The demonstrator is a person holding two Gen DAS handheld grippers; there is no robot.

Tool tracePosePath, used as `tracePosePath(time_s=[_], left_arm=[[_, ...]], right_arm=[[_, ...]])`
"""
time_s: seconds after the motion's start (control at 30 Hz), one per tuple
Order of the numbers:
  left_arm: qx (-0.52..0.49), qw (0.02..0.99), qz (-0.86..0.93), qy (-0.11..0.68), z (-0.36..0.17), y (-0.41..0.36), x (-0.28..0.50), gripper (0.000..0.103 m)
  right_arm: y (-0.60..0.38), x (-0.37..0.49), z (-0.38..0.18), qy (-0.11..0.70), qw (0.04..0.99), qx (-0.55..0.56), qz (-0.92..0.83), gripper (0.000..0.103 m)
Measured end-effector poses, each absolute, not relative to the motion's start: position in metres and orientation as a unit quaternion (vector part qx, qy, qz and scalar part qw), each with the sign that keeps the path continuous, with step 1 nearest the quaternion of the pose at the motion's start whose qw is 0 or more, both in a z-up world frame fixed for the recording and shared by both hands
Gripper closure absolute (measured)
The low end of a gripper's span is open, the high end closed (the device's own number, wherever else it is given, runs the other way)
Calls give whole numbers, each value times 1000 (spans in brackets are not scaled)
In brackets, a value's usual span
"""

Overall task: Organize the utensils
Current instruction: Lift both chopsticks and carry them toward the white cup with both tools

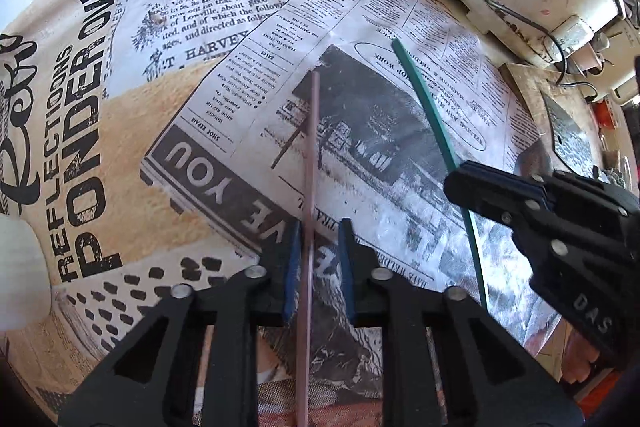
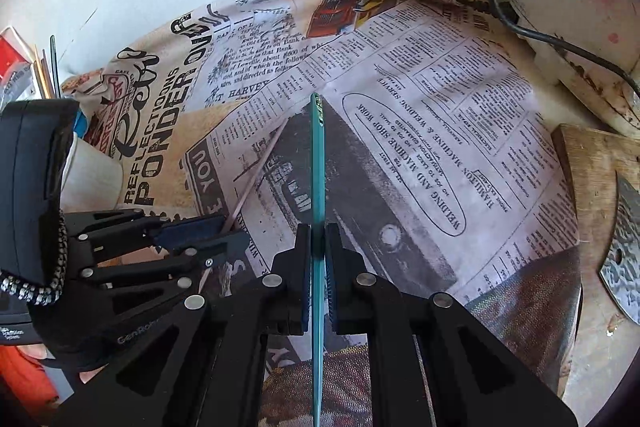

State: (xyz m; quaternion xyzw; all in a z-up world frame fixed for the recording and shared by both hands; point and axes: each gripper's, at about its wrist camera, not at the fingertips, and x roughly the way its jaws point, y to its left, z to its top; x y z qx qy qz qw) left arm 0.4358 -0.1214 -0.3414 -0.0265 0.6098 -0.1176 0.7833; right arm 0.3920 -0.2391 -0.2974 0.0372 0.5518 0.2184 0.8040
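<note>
My left claw (image 1: 318,259) points steeply down at the surface (image 1: 168,131) with the pink stick (image 1: 312,163) between its fingers. The blue pads look a little apart with the stick lying against the left one, so I judge this grip unproven: if I lift now, the thin stick may pivot or slide out. Left of that claw in the right wrist view stands the white cup (image 2: 94,175), with more sticks rising behind it, which I take as the goal; swinging either stick in at a slant could knock the cup over. To the right, my right claw (image 2: 318,259) is clamped on the green stick (image 2: 318,163), which juts forward above the newsprint cloth (image 2: 460,155), off the surface. It also tilts steeply down. The two claws sit near each other, so crossing over could clash the sticks.
</note>
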Motion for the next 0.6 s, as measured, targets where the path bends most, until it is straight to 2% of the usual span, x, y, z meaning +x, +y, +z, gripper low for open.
tracePosePath(time_s=[0.03,0.07,0.3,0.6], left_arm=[[-24,782,-118,611,-342,-122,437,98],[-24,781,-120,613,-342,-122,437,99],[-25,772,-126,623,-343,-121,442,100],[-14,811,-99,577,-307,-95,413,100]], right_arm=[[-241,391,-297,551,804,38,218,97],[-242,390,-296,550,805,39,217,97],[-240,383,-288,542,811,45,216,97],[-229,373,-263,516,825,44,227,97]])
